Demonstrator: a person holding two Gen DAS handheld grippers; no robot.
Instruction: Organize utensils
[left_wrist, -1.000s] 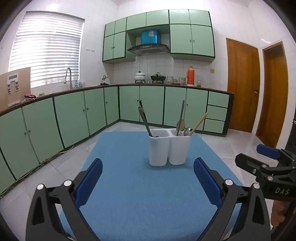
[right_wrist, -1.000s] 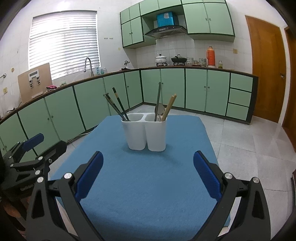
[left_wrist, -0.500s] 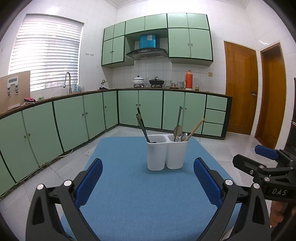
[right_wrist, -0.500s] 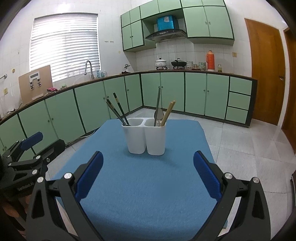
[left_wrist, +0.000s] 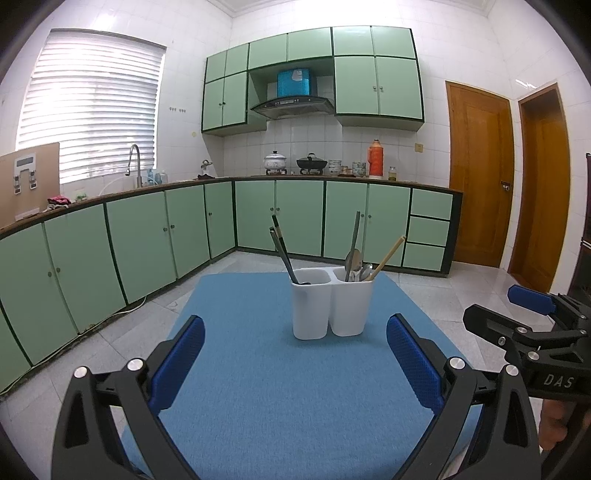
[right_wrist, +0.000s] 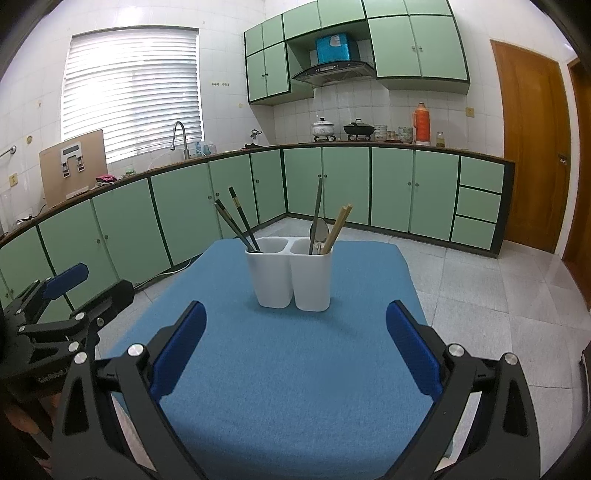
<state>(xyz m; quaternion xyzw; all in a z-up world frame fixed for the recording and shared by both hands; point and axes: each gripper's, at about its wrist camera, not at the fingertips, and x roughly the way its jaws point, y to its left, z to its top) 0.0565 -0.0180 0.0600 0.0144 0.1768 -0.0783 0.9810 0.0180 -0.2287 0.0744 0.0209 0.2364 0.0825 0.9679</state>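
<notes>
The left gripper (left_wrist: 295, 360), black-framed with blue ribbed pads, is spread wide and grips nothing; only blue cloth shows between its fingers. The right gripper (right_wrist: 294, 347), of the same build, is likewise spread wide and empty.

Ahead of both grippers, well apart from their fingertips, a white plastic two-compartment utensil holder (left_wrist: 330, 302) stands upright on the blue cloth-covered table (left_wrist: 280, 406). Seen from the left gripper it sits slightly right of the centre line; from the right gripper it sits close to centre. Its left compartment holds a pair of dark chopsticks (left_wrist: 282, 251) leaning left. Its right compartment holds a long dark-handled utensil (left_wrist: 355, 236) standing nearly upright, metal spoons (left_wrist: 357, 264) and pale wooden chopsticks (left_wrist: 388, 256) leaning right.

The right gripper shows at the right edge of the left view, beside the table, and the left gripper at the left edge of the right view. Behind the holder, far beyond the table, run green kitchen cabinets (left_wrist: 295, 218).
</notes>
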